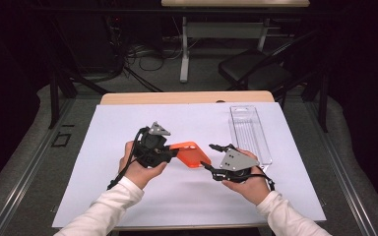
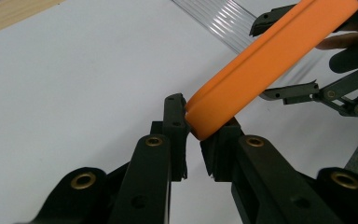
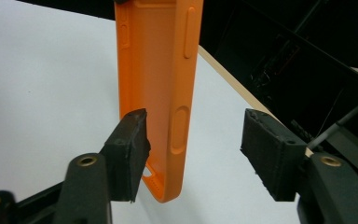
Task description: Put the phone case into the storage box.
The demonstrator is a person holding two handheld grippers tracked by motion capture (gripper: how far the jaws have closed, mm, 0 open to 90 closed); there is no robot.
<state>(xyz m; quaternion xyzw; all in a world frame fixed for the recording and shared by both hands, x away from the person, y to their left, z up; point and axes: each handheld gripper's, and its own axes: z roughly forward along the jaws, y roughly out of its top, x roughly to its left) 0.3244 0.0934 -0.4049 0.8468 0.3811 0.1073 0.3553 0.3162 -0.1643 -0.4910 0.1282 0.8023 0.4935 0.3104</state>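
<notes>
An orange phone case [image 1: 191, 154] is held just above the white sheet at the table's middle. My left gripper [image 1: 173, 153] is shut on its left end; in the left gripper view the jaws [image 2: 196, 135] pinch the case's rounded edge [image 2: 261, 65]. My right gripper [image 1: 208, 156] is open at the case's right end, one jaw on each side. In the right gripper view the case [image 3: 156, 93] hangs between the spread pads [image 3: 131, 149], close to the left pad and well apart from the right one. The right gripper [image 2: 303, 56] also shows open in the left gripper view.
A clear ribbed plastic tray [image 1: 248, 132] lies on the white sheet [image 1: 128, 196] at the right, just behind my right hand. The wooden table edge [image 1: 187, 97] runs along the back. A black chair [image 1: 256, 69] and cables sit on the floor beyond.
</notes>
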